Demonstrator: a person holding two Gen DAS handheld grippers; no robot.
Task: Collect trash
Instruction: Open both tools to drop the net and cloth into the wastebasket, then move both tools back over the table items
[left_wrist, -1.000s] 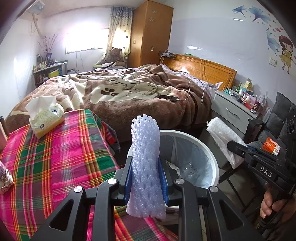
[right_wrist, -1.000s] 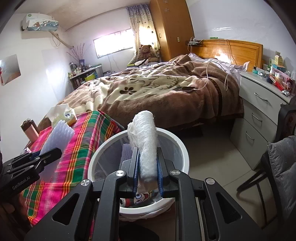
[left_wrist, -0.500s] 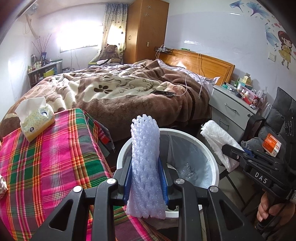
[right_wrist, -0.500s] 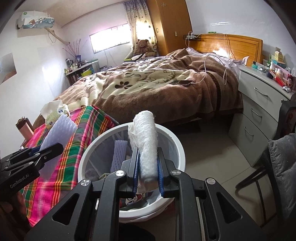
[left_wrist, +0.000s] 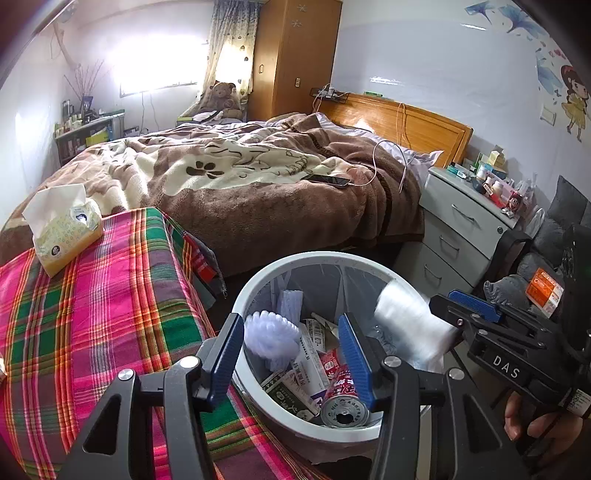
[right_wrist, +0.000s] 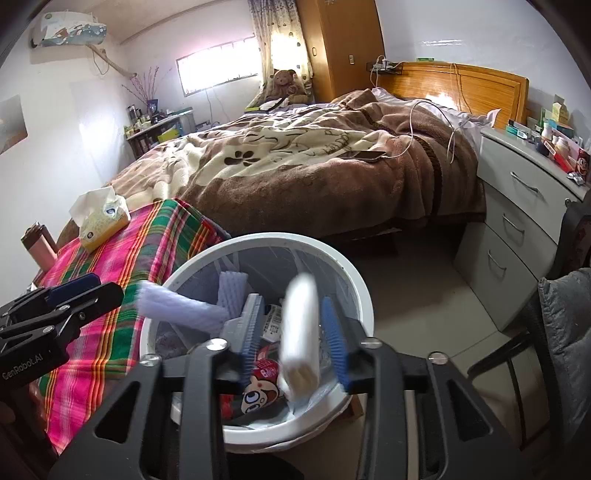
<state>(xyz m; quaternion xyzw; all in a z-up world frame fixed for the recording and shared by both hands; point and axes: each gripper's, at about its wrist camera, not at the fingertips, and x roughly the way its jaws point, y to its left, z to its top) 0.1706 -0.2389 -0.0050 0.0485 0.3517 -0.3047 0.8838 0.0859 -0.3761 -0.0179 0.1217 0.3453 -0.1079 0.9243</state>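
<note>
Both my hand-held grippers are opening over the white bin (left_wrist: 258, 284). The left hand-held gripper (left_wrist: 291, 354) has let go of its lilac foam net (left_wrist: 271, 338); the white foam roll (right_wrist: 301, 328) drops loose between the right hand-held gripper (right_wrist: 293, 341) jaws. Risk: light foam may catch the rim and tumble onto the floor.

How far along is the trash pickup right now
Done: the bin already holds a can and wrappers. In hand: both grippers' jaws are opening over it, and the purple foam net and white foam roll are dropping in. Left: no more trash shows on the plaid table.
</note>
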